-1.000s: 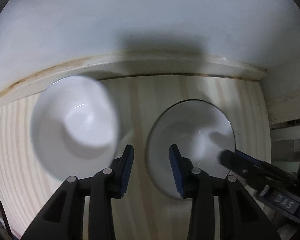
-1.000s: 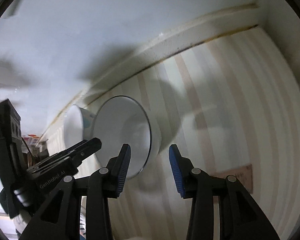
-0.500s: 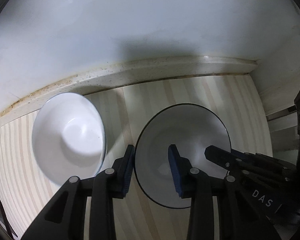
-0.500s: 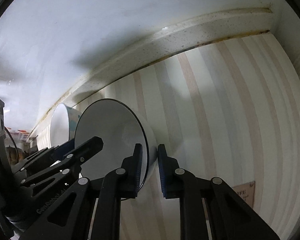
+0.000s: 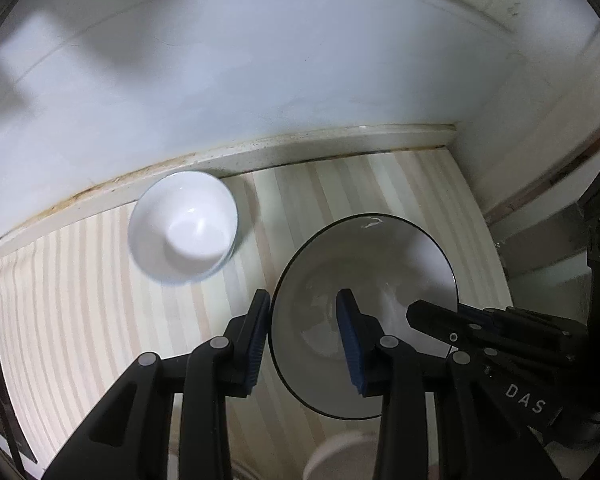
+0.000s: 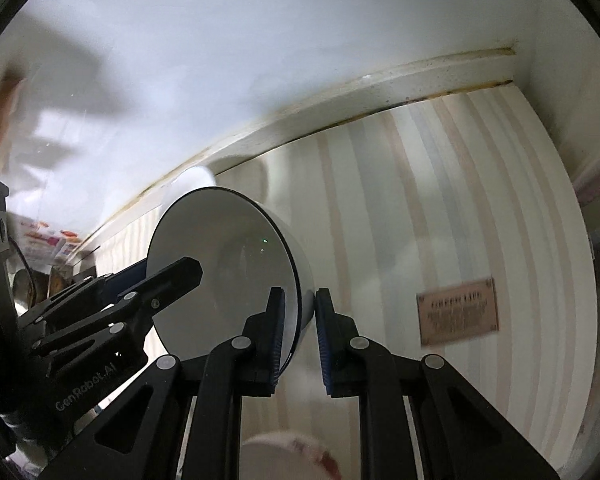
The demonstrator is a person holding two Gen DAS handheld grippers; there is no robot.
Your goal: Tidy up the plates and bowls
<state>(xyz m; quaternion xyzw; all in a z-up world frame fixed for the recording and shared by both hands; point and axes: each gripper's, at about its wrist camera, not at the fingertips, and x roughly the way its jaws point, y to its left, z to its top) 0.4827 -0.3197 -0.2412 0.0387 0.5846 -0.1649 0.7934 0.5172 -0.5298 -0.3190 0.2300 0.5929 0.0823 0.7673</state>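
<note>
A white bowl with a dark rim [image 5: 380,276] [image 6: 228,264] is held up off the striped counter. My right gripper [image 6: 298,322] is shut on its rim; it shows in the left wrist view [image 5: 432,320] at the bowl's right side. My left gripper [image 5: 302,336] straddles the bowl's left rim with its jaws apart, one finger inside, one outside; it shows in the right wrist view [image 6: 172,276] too. A smaller white bowl [image 5: 184,226] sits on the counter by the back wall, to the left.
The striped counter [image 5: 80,300] ends at a white wall with a stained ledge [image 5: 300,148]. A side wall [image 5: 540,120] closes the right. A brown label [image 6: 458,312] lies on the counter. Another white dish [image 5: 340,456] lies below the lifted bowl.
The dark-rimmed bowl has been lifted off the counter in my right gripper's hold. Both cameras have pulled back and up, so the small bowl looks farther away.
</note>
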